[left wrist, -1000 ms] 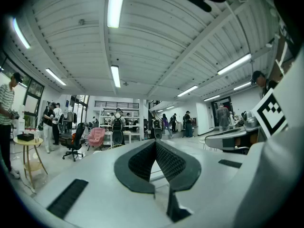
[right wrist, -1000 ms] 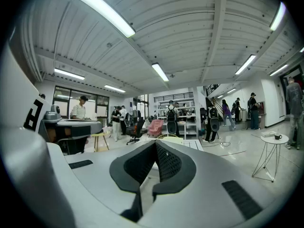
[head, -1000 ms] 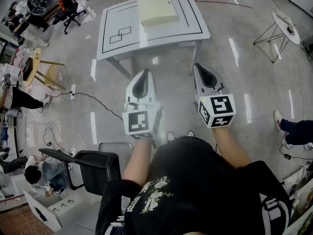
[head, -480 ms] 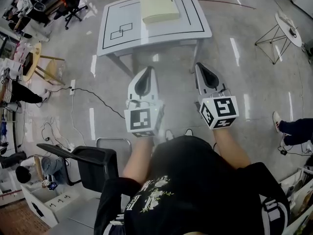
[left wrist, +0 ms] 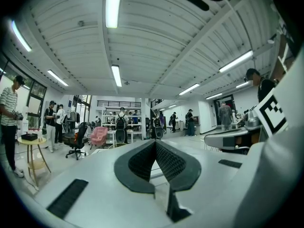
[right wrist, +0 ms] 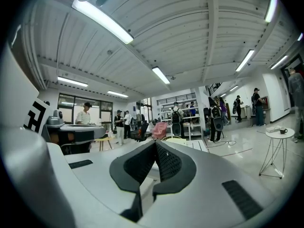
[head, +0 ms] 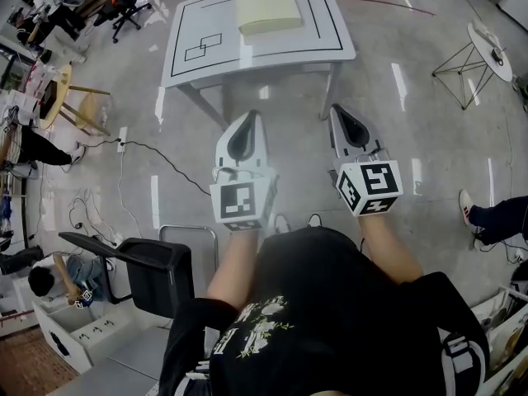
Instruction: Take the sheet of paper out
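Observation:
A pale yellow folder or sheet stack (head: pixel 268 8) lies at the far side of a white table (head: pixel 214 64) marked with black lines, ahead of me in the head view. My left gripper (head: pixel 248 117) and right gripper (head: pixel 338 110) hang side by side over the floor, short of the table's near edge, both pointing level toward it. Both are shut with nothing between the jaws. In the left gripper view the left gripper (left wrist: pixel 155 142) has its tips together, and the right gripper (right wrist: pixel 155 143) looks the same in its own view. The table top barely peeks past the jaws in those views.
A black office chair (head: pixel 144 275) stands close behind me at the left. A wooden stool (head: pixel 62 106) and a cable (head: pixel 157 167) lie on the floor at left; a wire-legged side table (head: pixel 483 48) stands at right. People stand around the room's edges.
The table and floor have slid slightly up and left in the head view as I drew a bit closer. Both grippers kept their pose and stayed shut.

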Motion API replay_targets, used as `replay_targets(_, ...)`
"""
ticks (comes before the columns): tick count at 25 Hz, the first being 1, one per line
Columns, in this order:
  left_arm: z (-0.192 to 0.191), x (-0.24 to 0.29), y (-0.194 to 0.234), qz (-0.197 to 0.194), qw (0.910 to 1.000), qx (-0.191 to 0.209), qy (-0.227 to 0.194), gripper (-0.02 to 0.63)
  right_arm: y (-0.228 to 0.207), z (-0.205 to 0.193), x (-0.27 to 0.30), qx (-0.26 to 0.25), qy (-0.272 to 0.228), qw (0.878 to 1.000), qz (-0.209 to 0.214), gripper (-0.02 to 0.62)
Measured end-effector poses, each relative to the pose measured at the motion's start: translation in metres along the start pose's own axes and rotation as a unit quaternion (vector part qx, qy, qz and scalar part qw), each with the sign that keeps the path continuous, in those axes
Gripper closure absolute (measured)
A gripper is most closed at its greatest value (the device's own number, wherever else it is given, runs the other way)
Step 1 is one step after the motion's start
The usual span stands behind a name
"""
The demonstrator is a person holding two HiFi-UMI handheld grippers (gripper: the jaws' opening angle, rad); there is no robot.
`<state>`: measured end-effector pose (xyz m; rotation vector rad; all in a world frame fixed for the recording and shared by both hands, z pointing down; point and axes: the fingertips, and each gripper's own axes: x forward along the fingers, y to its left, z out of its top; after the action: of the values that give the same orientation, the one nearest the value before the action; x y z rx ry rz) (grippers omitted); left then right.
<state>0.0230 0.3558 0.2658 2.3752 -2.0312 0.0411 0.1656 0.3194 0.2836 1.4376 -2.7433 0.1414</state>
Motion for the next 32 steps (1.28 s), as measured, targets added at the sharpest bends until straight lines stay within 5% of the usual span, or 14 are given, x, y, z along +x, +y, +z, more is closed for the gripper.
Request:
replay_targets(12,-0.018,-0.004,-0.025,0.017,0.9997,-0.010,0.011,0.606,-0.017,-0.017,-0.016,0.003,0.014,1.000,0.015,0.595)
replay_targets(32,-0.024,0.032,-0.008,0.020,0.9998,-0.004,0.003,0.606,-0.029,-0.016,0.020,-0.002,0.005,1.000,0.017,0.595)
